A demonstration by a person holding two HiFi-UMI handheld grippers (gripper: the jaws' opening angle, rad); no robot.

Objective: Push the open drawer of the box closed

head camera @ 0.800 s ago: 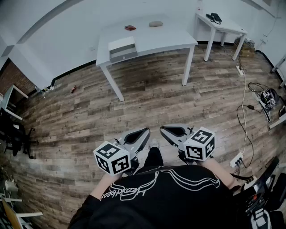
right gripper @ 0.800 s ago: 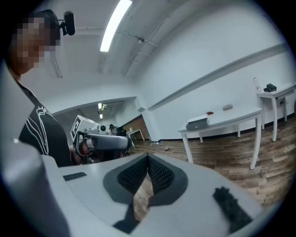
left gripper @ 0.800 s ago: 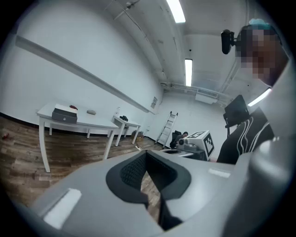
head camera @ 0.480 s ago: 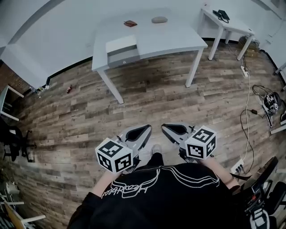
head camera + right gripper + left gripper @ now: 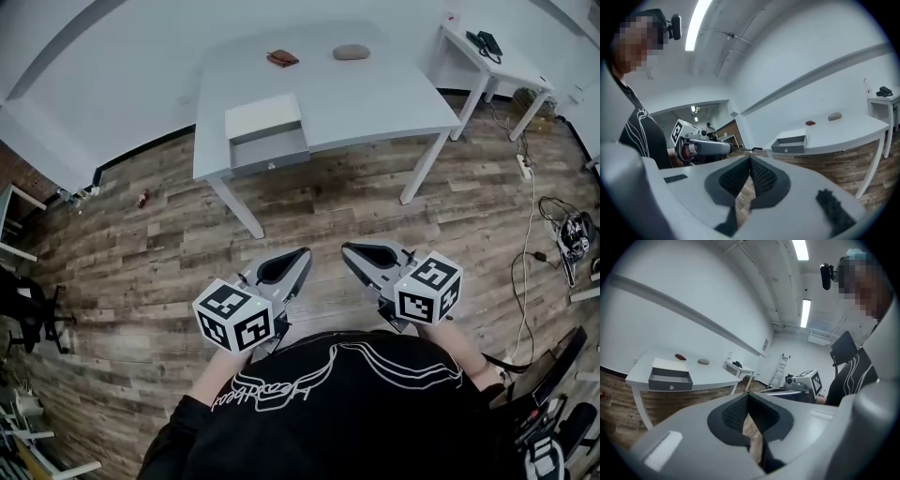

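A small white box (image 5: 262,120) sits at the near left edge of a white table (image 5: 375,94), its grey drawer (image 5: 270,150) pulled out toward me. The same drawer (image 5: 670,379) shows in the left gripper view, and the drawer (image 5: 790,142) is far off in the right gripper view. My left gripper (image 5: 305,253) is held low in front of my body, shut and empty, well short of the table. My right gripper (image 5: 345,249) hangs beside it, shut with nothing between its pads. Both point toward the table.
A red-brown object (image 5: 281,58) and a grey stone-like lump (image 5: 351,52) lie at the table's far side. A second white table (image 5: 497,58) with a dark device stands at the right. Cables and a power strip (image 5: 525,167) run along the wooden floor at right.
The table and box have come nearer and shifted right in the head view as I walk forward. Both grippers stay shut and held in front of my body.
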